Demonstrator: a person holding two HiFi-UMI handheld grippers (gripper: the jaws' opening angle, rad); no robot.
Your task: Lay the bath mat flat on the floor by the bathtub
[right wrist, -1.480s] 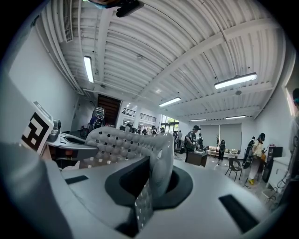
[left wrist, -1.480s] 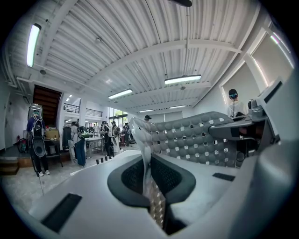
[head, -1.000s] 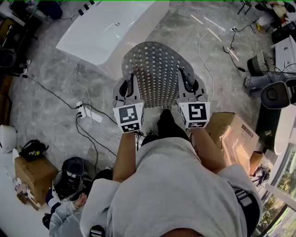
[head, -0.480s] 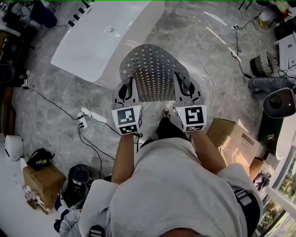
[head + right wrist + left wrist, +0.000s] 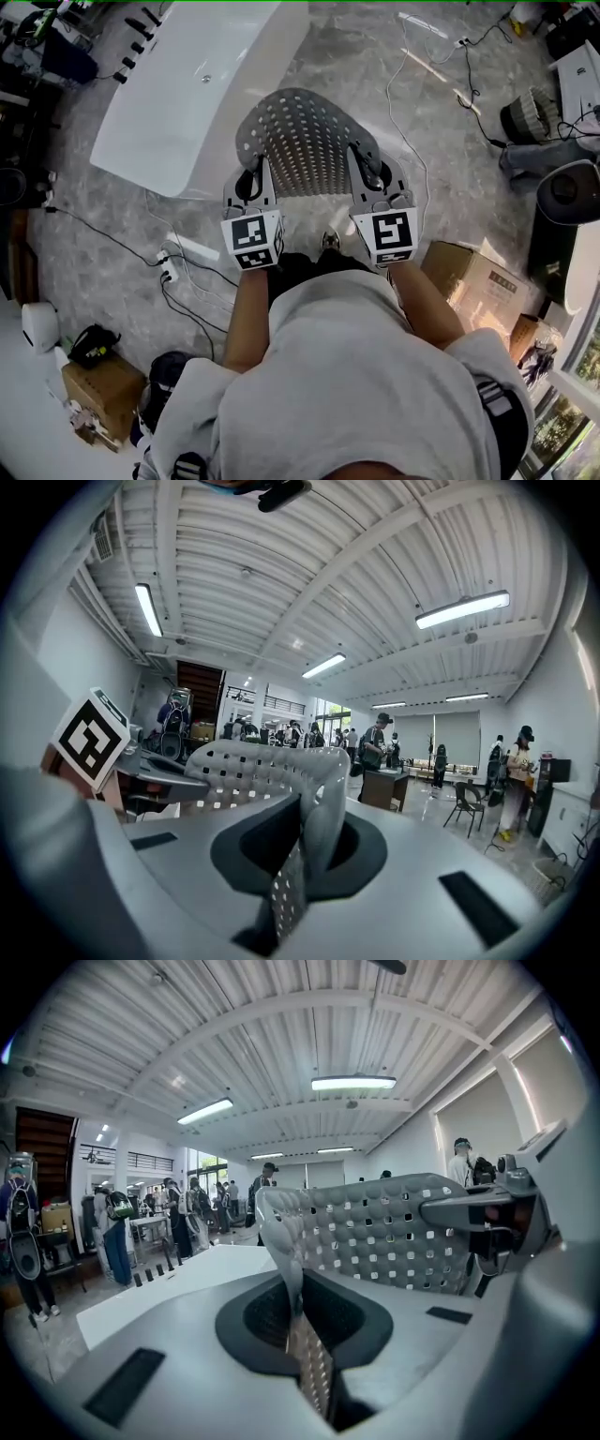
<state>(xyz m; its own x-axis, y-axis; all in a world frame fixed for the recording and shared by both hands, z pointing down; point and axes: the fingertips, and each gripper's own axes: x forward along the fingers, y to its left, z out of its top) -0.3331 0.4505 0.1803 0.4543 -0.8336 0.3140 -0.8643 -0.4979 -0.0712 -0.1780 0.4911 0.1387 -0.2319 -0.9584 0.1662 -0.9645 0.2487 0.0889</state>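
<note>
Change: since the earlier frame the person has walked on, and the bath mat [image 5: 305, 141] and both grippers have drawn closer to the bathtub [image 5: 187, 94], which now sits further left in the head view.
Bathtub: white, long, lying on a slant at upper left; a row of dark bottles stands just past its far left end.
Floor: grey marbled tile [image 5: 103, 216] with cables trailing across it on both sides of the bathtub.
Bath mat: grey, with a rounded far edge and regular rows of small holes. It is held spread out above the floor, just right of the bathtub's near end, its left edge overlapping the tub's rim in the head view. Each near corner bends up out of a gripper.
Cardboard box: brown carton [image 5: 478, 281] on the floor, well to the right of the bathtub.
Left gripper [image 5: 251, 183]: jaws clamped narrow on the mat's near left corner.
Right gripper [image 5: 370, 173]: jaws clamped narrow on the near right corner.
Power strip: white [image 5: 169, 267], on the floor near the bathtub's near side.
</note>
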